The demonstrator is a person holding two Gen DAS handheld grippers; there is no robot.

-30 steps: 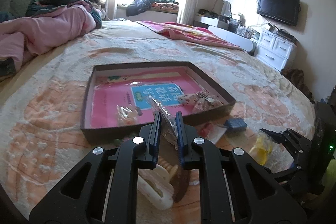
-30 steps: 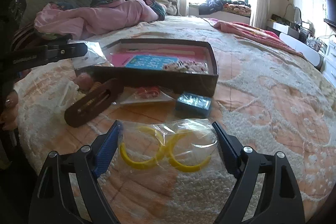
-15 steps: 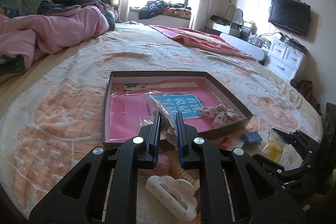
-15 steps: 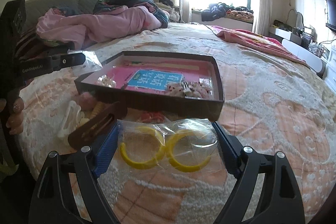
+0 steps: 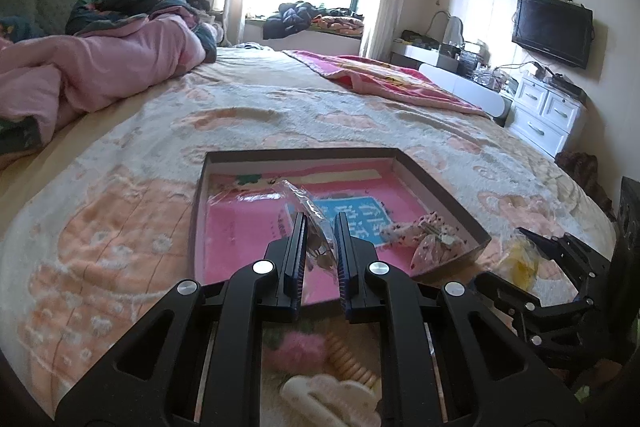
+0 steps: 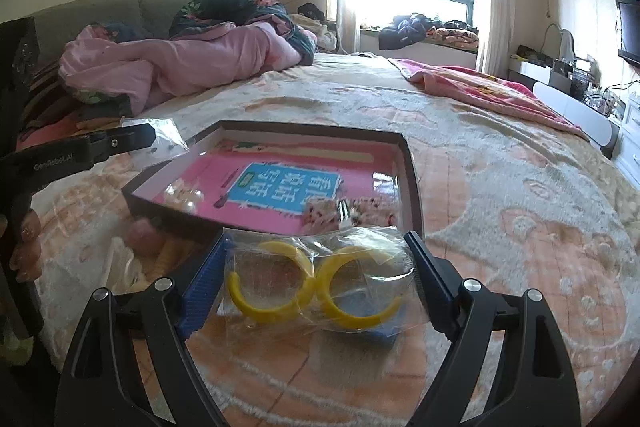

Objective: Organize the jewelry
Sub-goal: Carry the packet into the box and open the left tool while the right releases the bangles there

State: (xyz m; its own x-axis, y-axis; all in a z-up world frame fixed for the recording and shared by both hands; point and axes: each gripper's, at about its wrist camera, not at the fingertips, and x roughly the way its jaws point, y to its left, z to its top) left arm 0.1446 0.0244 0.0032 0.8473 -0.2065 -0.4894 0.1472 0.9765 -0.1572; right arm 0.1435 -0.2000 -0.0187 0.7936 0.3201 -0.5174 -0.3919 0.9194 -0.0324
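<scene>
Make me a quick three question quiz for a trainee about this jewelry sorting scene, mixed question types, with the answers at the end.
1. True or false: the left gripper is empty.
2. The right gripper holds a clear bag of: A) yellow hoops B) a brown clip C) a blue box.
3. What colour lines the floor of the box?

Key: 1 false, it pinches a small clear packet. 2 A. 3 pink.

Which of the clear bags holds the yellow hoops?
The bag held by the right gripper; the left gripper pinches a bag with small dark pieces.
</scene>
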